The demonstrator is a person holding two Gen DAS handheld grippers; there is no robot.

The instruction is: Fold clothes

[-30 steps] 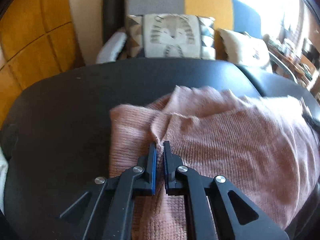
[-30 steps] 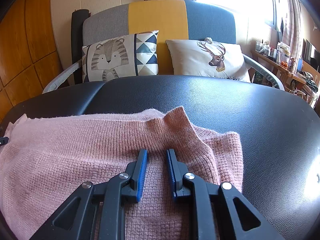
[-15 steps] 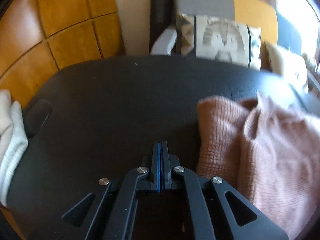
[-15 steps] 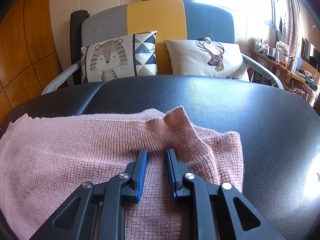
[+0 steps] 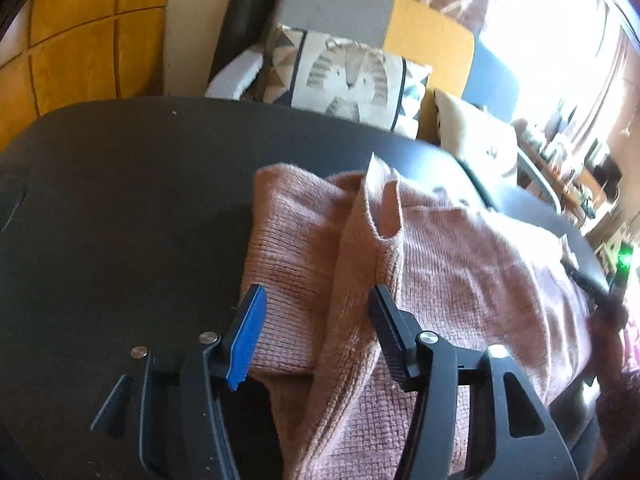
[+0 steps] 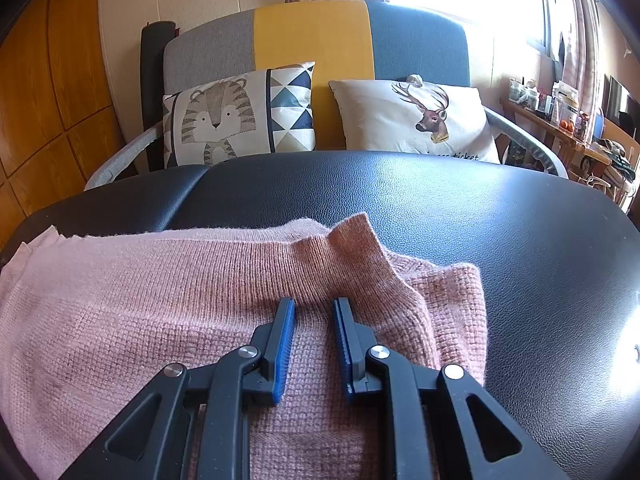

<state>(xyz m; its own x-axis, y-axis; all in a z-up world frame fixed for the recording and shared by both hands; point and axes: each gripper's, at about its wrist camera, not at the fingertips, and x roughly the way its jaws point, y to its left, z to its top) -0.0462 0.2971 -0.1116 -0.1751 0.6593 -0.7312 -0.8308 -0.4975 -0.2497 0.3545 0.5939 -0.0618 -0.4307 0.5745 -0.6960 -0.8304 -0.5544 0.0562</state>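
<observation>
Lying across the black padded worktop (image 6: 460,208), the pink knitted sweater (image 6: 160,300) runs with its long axis side to side in front of me, already doubled over on itself. My left hand-held gripper (image 5: 316,320) has just been opening; its jaws now stand wide and straddle a raised fold at the sweater's left end without pressing it. That end lies directly ahead of and under this gripper, so my left hand is the nearer one for the next fold, I judge. My right hand-held gripper (image 6: 314,340) rests low on the sweater's right part, jaws a little apart with knit between them; whether the pads pinch it I cannot tell. Beyond the worktop stands a sofa (image 6: 316,36) with a tiger cushion (image 6: 236,120) and a deer cushion (image 6: 416,116), beside a bright window.
</observation>
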